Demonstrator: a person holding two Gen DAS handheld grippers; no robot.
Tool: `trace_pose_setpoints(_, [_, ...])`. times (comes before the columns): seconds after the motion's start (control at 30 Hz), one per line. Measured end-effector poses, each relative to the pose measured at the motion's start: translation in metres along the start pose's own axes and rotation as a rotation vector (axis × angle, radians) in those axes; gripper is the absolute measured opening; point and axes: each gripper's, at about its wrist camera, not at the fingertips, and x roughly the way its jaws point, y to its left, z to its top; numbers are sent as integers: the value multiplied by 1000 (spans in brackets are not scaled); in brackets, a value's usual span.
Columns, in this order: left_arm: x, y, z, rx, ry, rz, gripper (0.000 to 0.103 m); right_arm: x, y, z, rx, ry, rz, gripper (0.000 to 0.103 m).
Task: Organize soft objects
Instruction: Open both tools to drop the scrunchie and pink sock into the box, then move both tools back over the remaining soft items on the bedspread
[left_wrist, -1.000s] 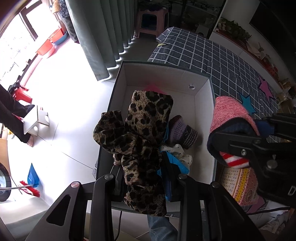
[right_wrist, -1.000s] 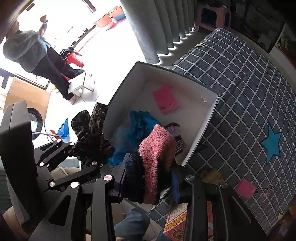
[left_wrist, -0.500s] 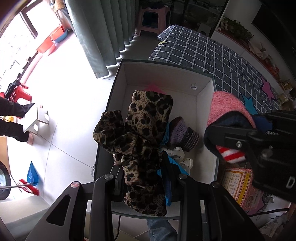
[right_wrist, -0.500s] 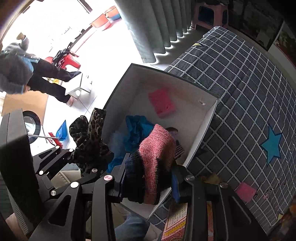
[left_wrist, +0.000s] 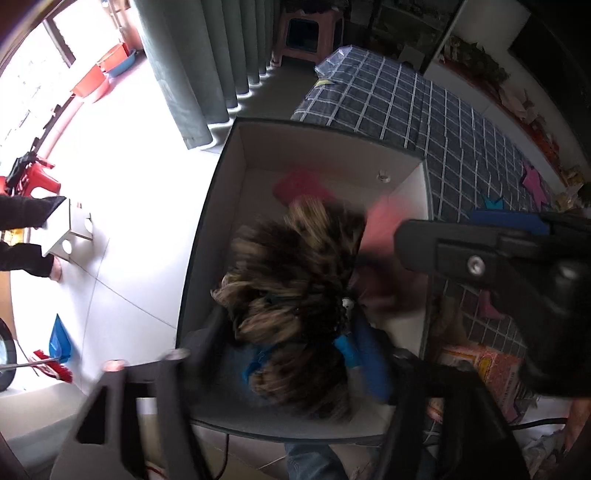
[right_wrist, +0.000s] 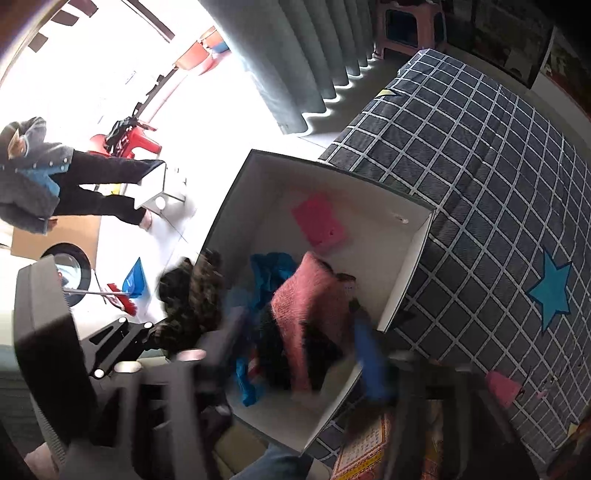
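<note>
Open white-walled box (left_wrist: 325, 147) beside the checked bedspread (left_wrist: 424, 110), seen from above. My left gripper (left_wrist: 295, 354) hangs over the near half of the box with the leopard-print cloth (left_wrist: 295, 280) between its fingers; both are motion-blurred, so I cannot tell whether the jaws are clamped on it. My right gripper (right_wrist: 306, 354) is over the near right corner of the box with the pink knit sock (right_wrist: 310, 299) between its fingers, likewise smeared, grip state uncertain. Inside the box lie a blue cloth (right_wrist: 273, 269) near the middle and a pink pad (right_wrist: 319, 221) on the floor toward the far wall. A broom (right_wrist: 118, 295) lies on the pale floor at left.
</note>
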Motion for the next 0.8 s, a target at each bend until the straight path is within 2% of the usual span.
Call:
trace_pose_setpoints(0.07, [-4, -2, 1, 3, -35, 8, 90, -4, -5, -2, 9, -9, -8, 85])
trace_pose_setpoints(0.17, [-4, -6, 5, 8, -37, -19, 102, -9, -13, -5, 21, -9, -19, 85])
trace_pose_setpoints(0.2, [-3, -7, 6, 4, -27, -44, 103, -11, -17, -6, 29, -9, -20, 97])
trace_pose_setpoints(0.23, [0, -8, 7, -3, -11, -77, 103, -14, -22, -8, 43, -12, -20, 103])
trace_pose_setpoints(0.37, [6, -20, 14, -14, 80, -217, 103, -30, -47, -18, 102, -19, -11, 103])
trace_pose_setpoints(0.63, [5, -102, 42, 190, 218, -315, 103, -67, -152, -70, 340, -22, -72, 103])
trace_pose_setpoints(0.8, [26, -171, 50, 346, 369, -308, 103, -73, -213, -113, 485, -8, -104, 103])
